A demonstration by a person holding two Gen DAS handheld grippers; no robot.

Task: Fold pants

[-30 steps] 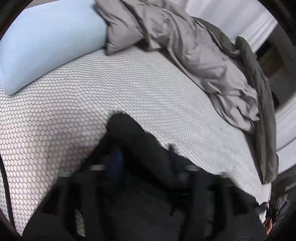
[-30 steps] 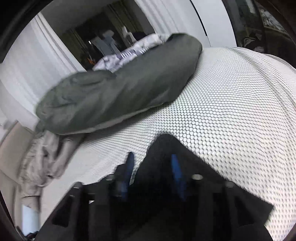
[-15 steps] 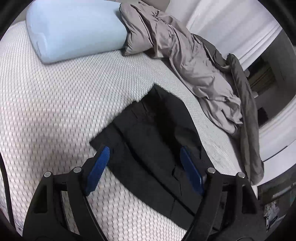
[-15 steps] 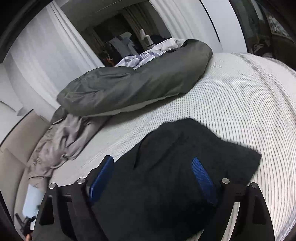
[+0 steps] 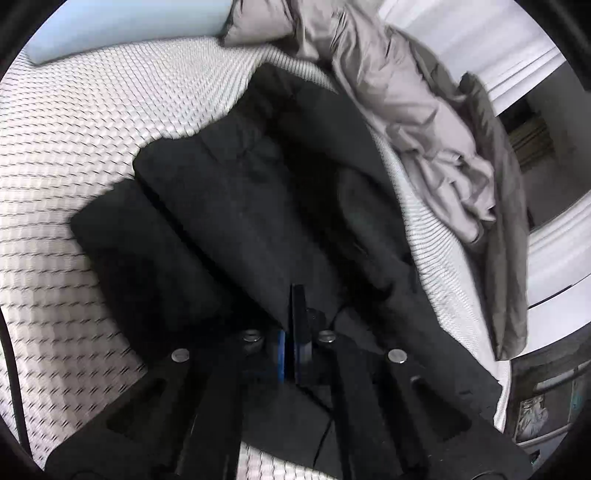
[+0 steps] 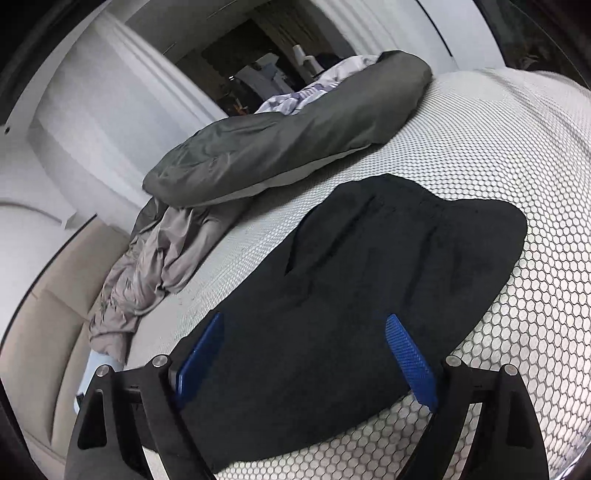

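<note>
The black pants point(image 5: 258, 206) lie folded in layers on the white honeycomb mattress point(image 5: 74, 122). In the left wrist view my left gripper point(image 5: 295, 295) is over the pants with its blue pads pressed together; whether cloth is pinched between them I cannot tell. In the right wrist view the pants point(image 6: 369, 277) lie flat, and my right gripper point(image 6: 306, 332) is open just above their near part, blue fingers point(image 6: 410, 354) spread wide with nothing between them.
A crumpled grey sheet point(image 5: 406, 92) and a dark green duvet point(image 6: 288, 136) lie along the bed's far side. A light blue pillow point(image 5: 122, 22) is at the head. A beige headboard point(image 6: 44, 314) is left in the right wrist view.
Both grippers let go of the pants and lifted back. The left gripper then moved in over the pants and closed. The right gripper stayed open and drew back a little.
</note>
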